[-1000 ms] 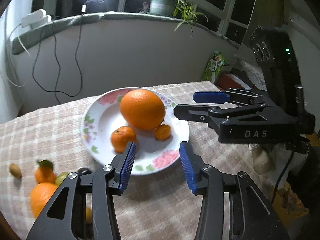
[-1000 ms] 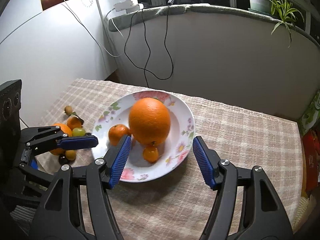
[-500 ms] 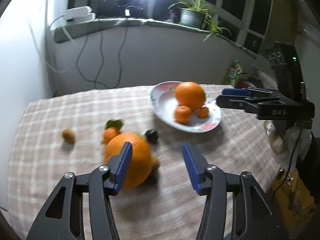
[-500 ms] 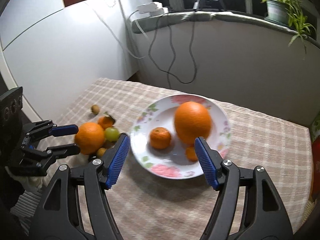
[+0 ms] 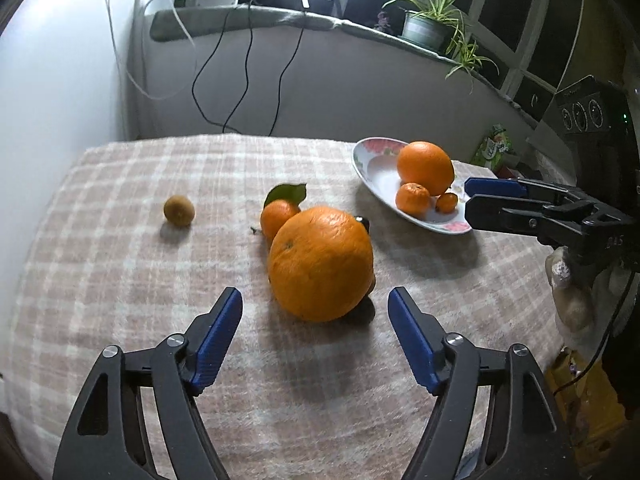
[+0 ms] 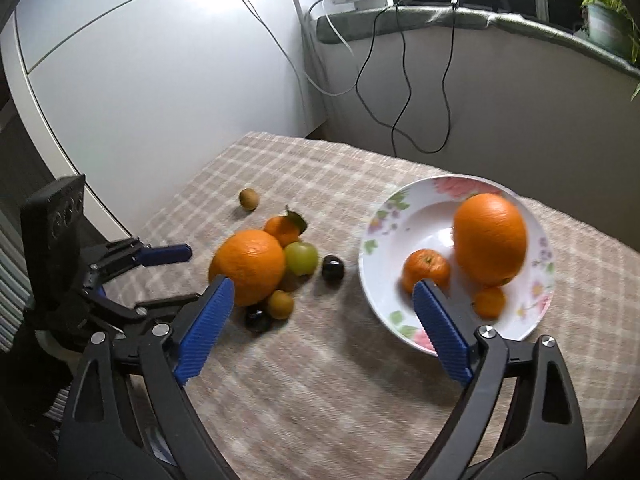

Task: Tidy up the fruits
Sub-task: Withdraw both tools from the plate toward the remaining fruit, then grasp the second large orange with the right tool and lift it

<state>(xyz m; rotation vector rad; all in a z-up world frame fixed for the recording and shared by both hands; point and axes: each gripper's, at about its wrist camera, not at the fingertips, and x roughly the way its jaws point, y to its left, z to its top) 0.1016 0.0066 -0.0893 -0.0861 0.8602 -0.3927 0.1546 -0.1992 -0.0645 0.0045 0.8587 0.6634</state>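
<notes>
— While both tools hang over the checked tablecloth point(image 5: 120, 280), how do the jaws stand?

— The left gripper point(image 5: 314, 328) is spreading its jaws, blue pads wide apart, nothing pressed between them. A large orange point(image 5: 320, 262) sits on the cloth just beyond the fingertips, in line with the gap, not touched.

— And the other one?

— The right gripper point(image 6: 320, 312) is opening too, very wide, and empty. Its left pad shows in front of the same large orange point(image 6: 248, 266), its right pad in front of the near rim of the floral plate point(image 6: 384, 308). Bare cloth lies in the gap.

— Where is the fruit?

— On the plate: a big orange point(image 6: 490, 238), a mandarin point(image 6: 426, 270) beside it, and a tiny orange fruit point(image 6: 489, 302) at the front. Loose on the cloth, left of the plate, is a cluster: the large orange, a leafy mandarin point(image 6: 282, 230) behind it, a green grape point(image 6: 301, 258) touching its right side, a dark round fruit point(image 6: 333, 267) just beside the grape, a small yellow-brown fruit point(image 6: 280, 304) and another dark one point(image 6: 256, 318) at the front.

— Anything apart from the heap?

— A small brownish fruit point(image 5: 179, 210) lies alone, well to the left of the cluster in the left wrist view.

— Do the tools see each other?

— Yes. Each shows at the side edge of the other's view.
</notes>
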